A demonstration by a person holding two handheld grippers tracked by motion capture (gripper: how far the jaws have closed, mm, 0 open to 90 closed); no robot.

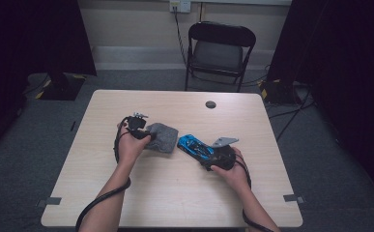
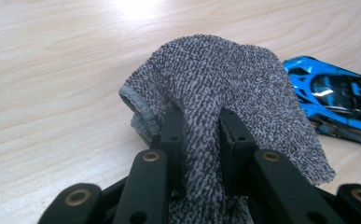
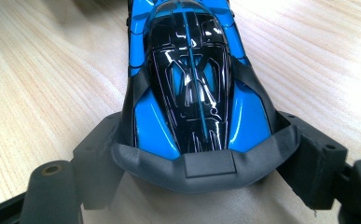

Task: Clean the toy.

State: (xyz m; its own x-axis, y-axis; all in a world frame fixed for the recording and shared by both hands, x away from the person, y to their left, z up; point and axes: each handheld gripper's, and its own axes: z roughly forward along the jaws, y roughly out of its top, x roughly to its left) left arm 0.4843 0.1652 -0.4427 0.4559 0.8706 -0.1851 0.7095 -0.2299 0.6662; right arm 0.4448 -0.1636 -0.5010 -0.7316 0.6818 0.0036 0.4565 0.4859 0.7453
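Forearms enter the high view: left gripper [image 1: 141,131] clenches a grey cloth [image 1: 163,137] just left of the blue toy car [image 1: 195,146]. Left gripper view: car [image 2: 332,100] lies right of cloth [image 2: 215,84]. Right gripper view: right gripper [image 3: 197,163] clasps the car's [image 3: 192,84] rear, its long axis pointing away over the tabletop [image 3: 38,84].

Overhead table [image 1: 175,193] view, two close jaw-cams

Grey knit cloth [image 2: 215,88] bunched, lifted; blue/black toy car [image 3: 192,79] beside it.
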